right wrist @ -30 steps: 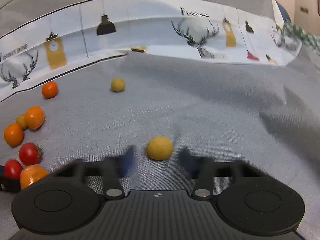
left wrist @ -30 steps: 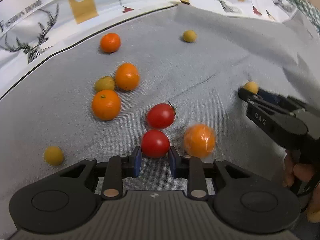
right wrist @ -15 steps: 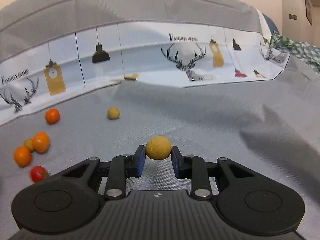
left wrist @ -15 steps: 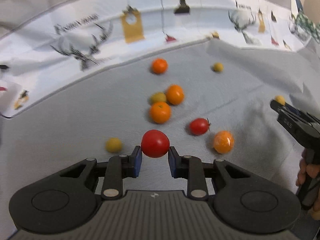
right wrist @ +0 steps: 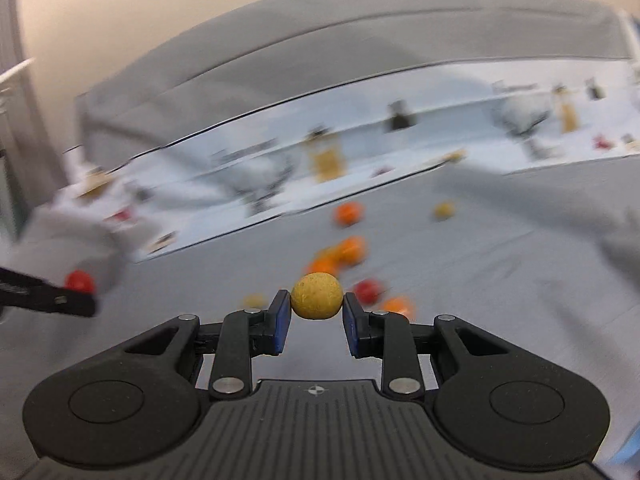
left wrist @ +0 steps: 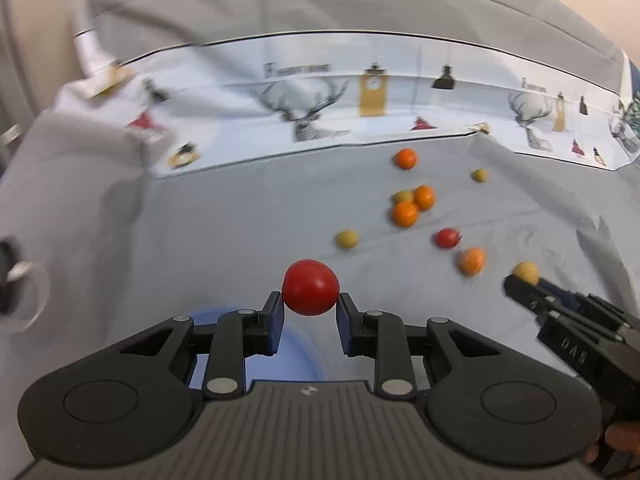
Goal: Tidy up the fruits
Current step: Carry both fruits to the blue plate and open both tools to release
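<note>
In the left wrist view, a red tomato (left wrist: pixel 310 287) is clamped between the blue pads of the left gripper (left wrist: pixel 310 306), above a grey cloth (left wrist: pixel 240 224). At about two o'clock from it, oranges (left wrist: pixel 405 213), a second tomato (left wrist: pixel 447 237) and small yellow fruits (left wrist: pixel 347 239) are scattered on the cloth. At three o'clock the right gripper (left wrist: pixel 520 280) is seen with a yellow fruit (left wrist: pixel 526 272) at its tip. A blurred blue plate (left wrist: pixel 296 356) is glimpsed at six o'clock, beneath the fingers. In the right wrist view, the yellow fruit (right wrist: pixel 316 296) is pinched between the right gripper (right wrist: pixel 316 312) pads. Blurred oranges (right wrist: pixel 349 213) are spread at twelve to one o'clock; the left gripper (right wrist: pixel 86 298) is seen at nine o'clock, carrying the red tomato (right wrist: pixel 79 280).
</note>
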### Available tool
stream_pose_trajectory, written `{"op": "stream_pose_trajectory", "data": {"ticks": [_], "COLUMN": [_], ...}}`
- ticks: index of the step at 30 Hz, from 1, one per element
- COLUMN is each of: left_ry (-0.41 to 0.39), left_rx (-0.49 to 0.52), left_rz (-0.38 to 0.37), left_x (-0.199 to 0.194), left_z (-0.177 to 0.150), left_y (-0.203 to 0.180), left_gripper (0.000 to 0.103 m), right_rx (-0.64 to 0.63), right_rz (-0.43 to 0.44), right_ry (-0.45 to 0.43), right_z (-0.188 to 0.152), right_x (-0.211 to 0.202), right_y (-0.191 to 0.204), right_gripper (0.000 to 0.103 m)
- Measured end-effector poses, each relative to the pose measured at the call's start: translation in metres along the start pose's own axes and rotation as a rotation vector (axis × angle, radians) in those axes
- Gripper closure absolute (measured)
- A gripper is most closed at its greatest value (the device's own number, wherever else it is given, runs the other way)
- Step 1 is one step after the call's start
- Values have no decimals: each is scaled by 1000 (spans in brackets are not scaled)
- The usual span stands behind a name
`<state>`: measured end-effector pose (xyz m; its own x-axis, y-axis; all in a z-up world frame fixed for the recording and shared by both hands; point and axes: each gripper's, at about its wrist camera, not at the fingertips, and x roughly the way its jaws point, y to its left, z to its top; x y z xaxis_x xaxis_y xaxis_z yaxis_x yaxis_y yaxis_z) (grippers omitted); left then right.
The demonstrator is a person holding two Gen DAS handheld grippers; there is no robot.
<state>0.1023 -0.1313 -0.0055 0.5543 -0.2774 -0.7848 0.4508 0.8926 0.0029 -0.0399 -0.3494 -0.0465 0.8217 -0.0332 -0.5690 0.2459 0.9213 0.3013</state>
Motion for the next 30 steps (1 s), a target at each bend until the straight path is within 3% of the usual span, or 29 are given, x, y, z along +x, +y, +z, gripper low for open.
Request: {"op": "stream_pose_trajectory", "data": {"ticks": [6, 13, 22, 30], "left_ry": [1, -37, -76, -61], "left_rx": [-78, -154, -196, -203], "left_rz": [32, 32, 20, 13], "left_x": [-45, -81, -101, -91], "left_z": [-44, -81, -96, -95], "left_y": [43, 78, 101, 104], "left_gripper": [72, 72, 72, 72], "right_rx": [-120, -225, -300, -316], "right_rz": [122, 161, 172, 162], "right_ry": [40, 48, 57, 86], "right_z": [-21, -35, -40, -43], "right_x": [-31, -55, -61, -50], "right_y": [77, 130, 162, 165], "right_gripper": [73, 73, 74, 74]}}
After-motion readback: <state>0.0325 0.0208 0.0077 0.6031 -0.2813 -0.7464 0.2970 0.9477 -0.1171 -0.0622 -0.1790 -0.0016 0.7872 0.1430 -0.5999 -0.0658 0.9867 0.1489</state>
